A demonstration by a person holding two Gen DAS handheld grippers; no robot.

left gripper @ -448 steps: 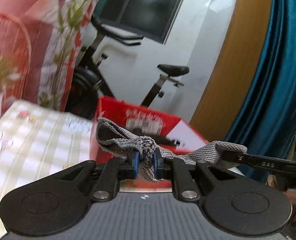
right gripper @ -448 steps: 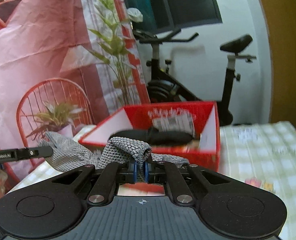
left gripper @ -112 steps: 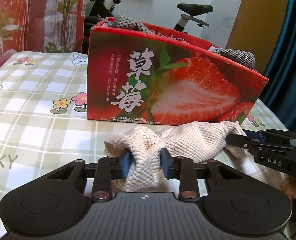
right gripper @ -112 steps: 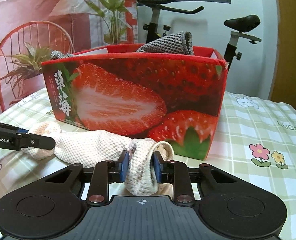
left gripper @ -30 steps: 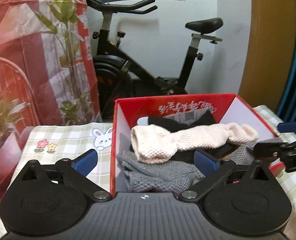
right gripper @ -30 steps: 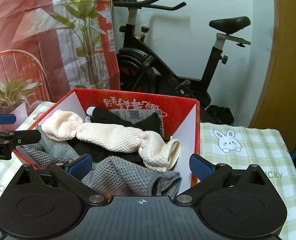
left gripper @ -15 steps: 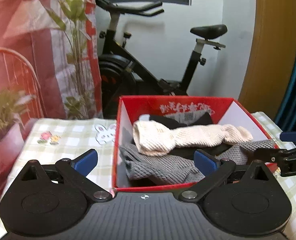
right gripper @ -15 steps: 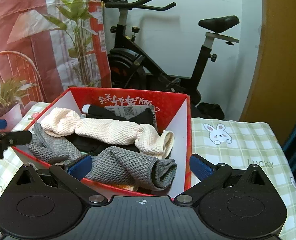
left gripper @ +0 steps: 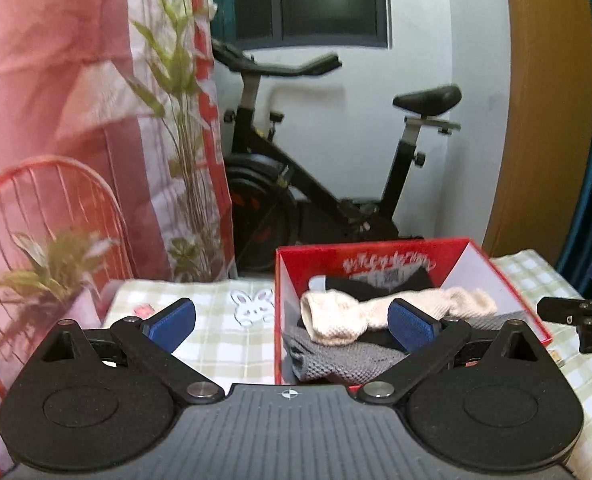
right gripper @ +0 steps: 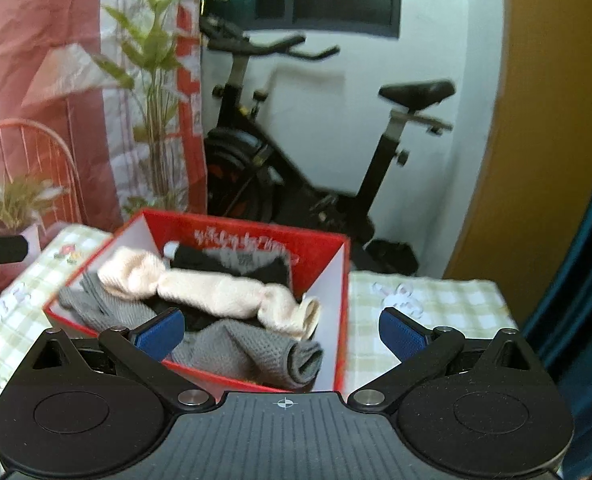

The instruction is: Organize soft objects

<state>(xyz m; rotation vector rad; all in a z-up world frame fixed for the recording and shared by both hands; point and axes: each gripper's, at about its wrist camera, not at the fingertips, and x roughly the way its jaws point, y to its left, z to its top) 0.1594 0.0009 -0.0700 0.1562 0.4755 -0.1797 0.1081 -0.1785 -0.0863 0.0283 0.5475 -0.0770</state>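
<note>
Both grippers, the left gripper point(left gripper: 291, 322) and the right gripper point(right gripper: 281, 330), have their blue pads spread wide and hold nothing, poised above the near side of the red box point(right gripper: 328, 280) on the checked tablecloth point(right gripper: 428, 300). Inside the box a cream cloth point(right gripper: 211, 284) lies across the top of a grey cloth point(right gripper: 247, 348) and a black item point(right gripper: 231, 260), with the grey roll nearest the right gripper
</note>
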